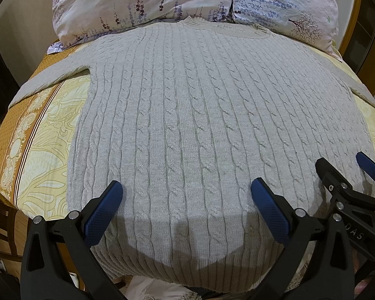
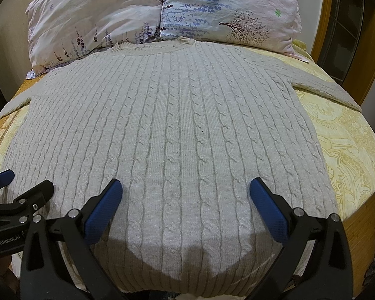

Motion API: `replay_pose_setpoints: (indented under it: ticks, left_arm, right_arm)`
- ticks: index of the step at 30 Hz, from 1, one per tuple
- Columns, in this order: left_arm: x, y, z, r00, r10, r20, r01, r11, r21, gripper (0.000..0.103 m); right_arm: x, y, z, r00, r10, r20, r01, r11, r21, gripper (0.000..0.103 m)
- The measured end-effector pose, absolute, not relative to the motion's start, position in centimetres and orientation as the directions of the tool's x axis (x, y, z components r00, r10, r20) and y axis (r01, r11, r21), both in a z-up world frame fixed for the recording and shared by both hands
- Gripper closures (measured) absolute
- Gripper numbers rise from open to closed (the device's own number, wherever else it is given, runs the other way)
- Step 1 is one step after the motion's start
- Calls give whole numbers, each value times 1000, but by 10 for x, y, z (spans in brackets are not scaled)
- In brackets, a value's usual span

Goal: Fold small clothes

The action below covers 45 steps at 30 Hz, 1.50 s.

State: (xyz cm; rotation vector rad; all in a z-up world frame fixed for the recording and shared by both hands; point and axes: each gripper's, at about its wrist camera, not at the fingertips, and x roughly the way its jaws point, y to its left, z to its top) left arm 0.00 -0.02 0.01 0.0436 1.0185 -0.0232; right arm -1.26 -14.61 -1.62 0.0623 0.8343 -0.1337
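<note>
A light grey cable-knit sweater (image 1: 200,115) lies flat on the bed, collar at the far end by the pillows, hem near me, sleeves spread to both sides. It also fills the right wrist view (image 2: 175,130). My left gripper (image 1: 186,190) is open and empty, held above the hem area. My right gripper (image 2: 186,190) is open and empty too, above the hem further right. The right gripper shows at the right edge of the left wrist view (image 1: 342,167), and the left gripper at the left edge of the right wrist view (image 2: 25,182).
Two floral pillows (image 1: 142,2) (image 2: 227,10) lie at the head of the bed. A yellow patterned bedspread (image 1: 45,135) (image 2: 347,145) covers the bed. A wooden headboard (image 2: 325,25) stands at the far right. A wooden chair (image 1: 2,227) stands at the left.
</note>
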Motion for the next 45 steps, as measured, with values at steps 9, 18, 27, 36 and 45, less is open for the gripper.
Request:
replay_pose_setpoints:
  ticks: [9,18,27,36,45]
  left_arm:
    - [0,-1,0,523,1,-853,39,999,26,1]
    - [-3,0,-3,534,2,-845,40,999,27,1]
    - [9,0,2,564,-23,-825,68,998,18,1]
    - [49,8,12,575,-189,-796,153,981,-122,1]
    - [98,30,20,543,-302,-784,130,952,-277,1]
  right_arm:
    - [-12,-147,-15,662,-85,-744,130,991,2,2]
    - [-14,-148,-18,685,-70,-725,95,995,-7,2]
    - [-10,-172,-14,726,41,-687,-12,999,47,2]
    - [27,-253,17,746,112,-657,89,960,264,4]
    - [58,-448,26,748,-61,-661,500,707,501,27]
